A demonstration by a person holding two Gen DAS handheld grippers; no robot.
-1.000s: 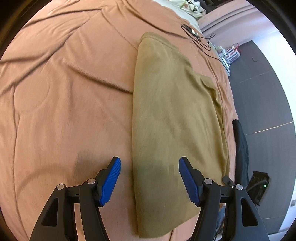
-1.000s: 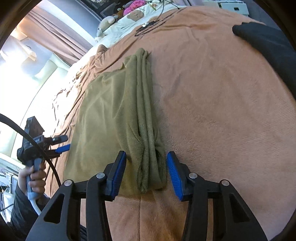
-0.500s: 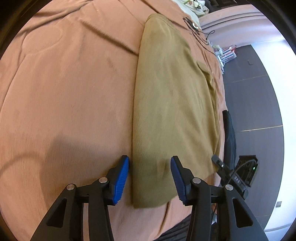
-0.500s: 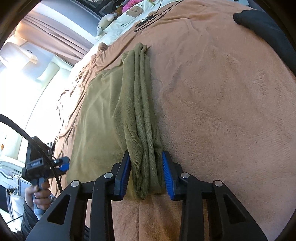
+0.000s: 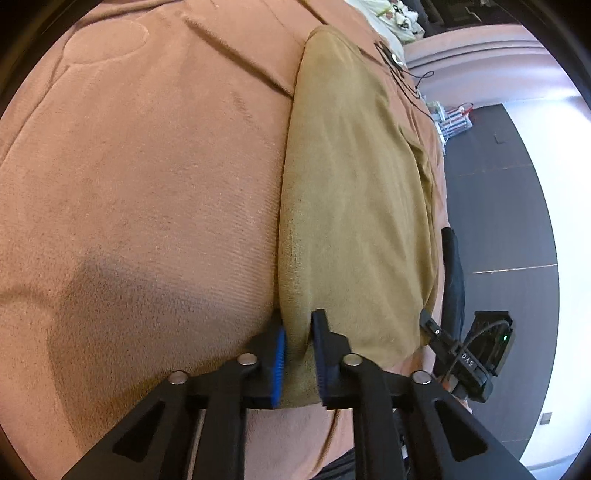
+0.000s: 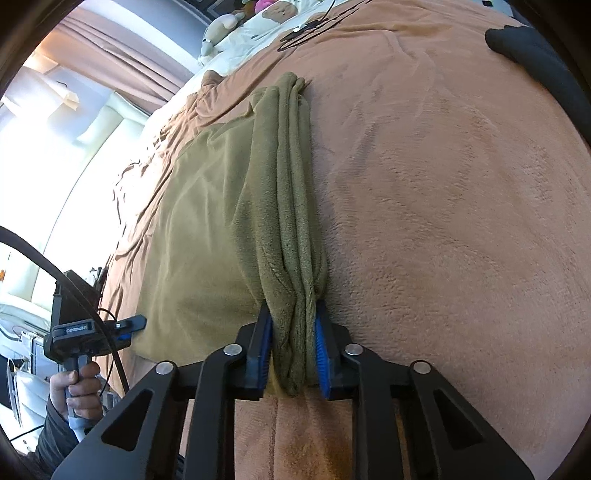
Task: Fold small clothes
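Observation:
An olive-green garment (image 5: 354, 192) lies folded lengthwise on a bed's orange-brown blanket (image 5: 147, 177). My left gripper (image 5: 298, 332) pinches the near corner of its long left folded edge; the jaws are closing with cloth squeezed between the blue pads (image 5: 277, 363). In the right wrist view the garment (image 6: 207, 229) has its bunched, layered edge (image 6: 291, 206) running away from me. My right gripper (image 6: 293, 332) has its jaws closing on that edge's near end, the pads (image 6: 322, 354) pressing the cloth. A hand (image 6: 79, 387) holds the left gripper (image 6: 127, 330) at the garment's other near corner.
A black garment (image 6: 535, 55) lies at the far right of the bed. A thin black cable (image 5: 399, 70) lies past the olive garment. Pillows and soft toys (image 6: 221, 29) sit at the head end. The bed's edge drops to dark floor (image 5: 498, 221).
Both grippers' jaws have narrowed from wide apart onto the garment's near corners. The left gripper has come forward and lower onto the folded edge. The right gripper stayed in place.

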